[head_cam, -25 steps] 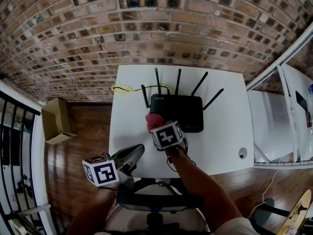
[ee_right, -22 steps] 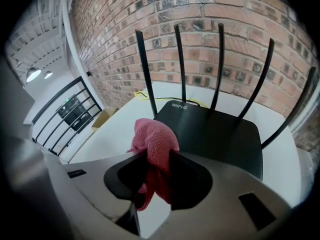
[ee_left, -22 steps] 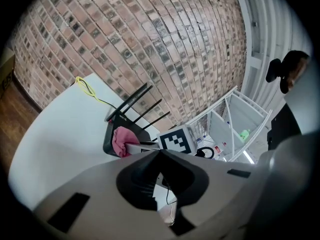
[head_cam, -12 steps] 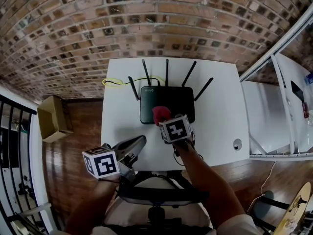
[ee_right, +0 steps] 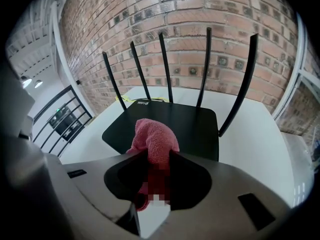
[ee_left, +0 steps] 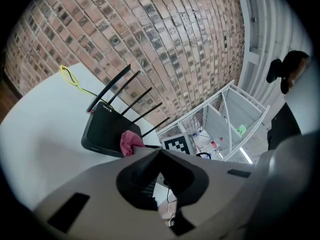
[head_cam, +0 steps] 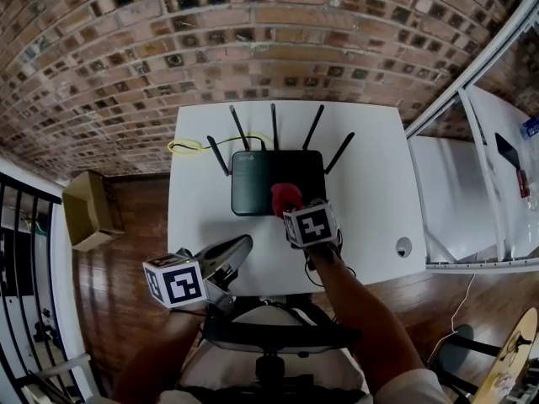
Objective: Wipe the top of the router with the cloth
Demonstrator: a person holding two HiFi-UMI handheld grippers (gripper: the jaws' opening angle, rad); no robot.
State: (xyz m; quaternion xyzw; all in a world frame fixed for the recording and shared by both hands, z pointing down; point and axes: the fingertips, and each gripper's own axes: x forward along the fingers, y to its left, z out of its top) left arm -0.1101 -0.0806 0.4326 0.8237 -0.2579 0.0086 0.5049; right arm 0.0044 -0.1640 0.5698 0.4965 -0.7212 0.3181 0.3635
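Note:
A black router (head_cam: 253,183) with several upright antennas sits at the back of the white table (head_cam: 370,192). My right gripper (head_cam: 292,210) is shut on a pink-red cloth (head_cam: 285,196), which rests on the router's top near its front middle. In the right gripper view the cloth (ee_right: 152,134) bulges out from between the jaws of the right gripper (ee_right: 157,156) onto the router (ee_right: 192,121). My left gripper (head_cam: 242,244) hangs over the table's front edge, left of the router, shut and holding nothing. From the left gripper (ee_left: 160,152) view, router (ee_left: 100,129) and cloth (ee_left: 131,141) lie ahead.
A yellow cable (head_cam: 189,147) loops behind the router's left side. A brick wall (head_cam: 253,40) stands close behind the table. A round grommet (head_cam: 403,247) is at the table's right front. A white shelf unit (head_cam: 472,200) stands to the right, a cardboard box (head_cam: 84,209) on the wooden floor to the left.
My right gripper has carried the cloth from the router's front left corner rightwards across its top. The left gripper has stayed where it was.

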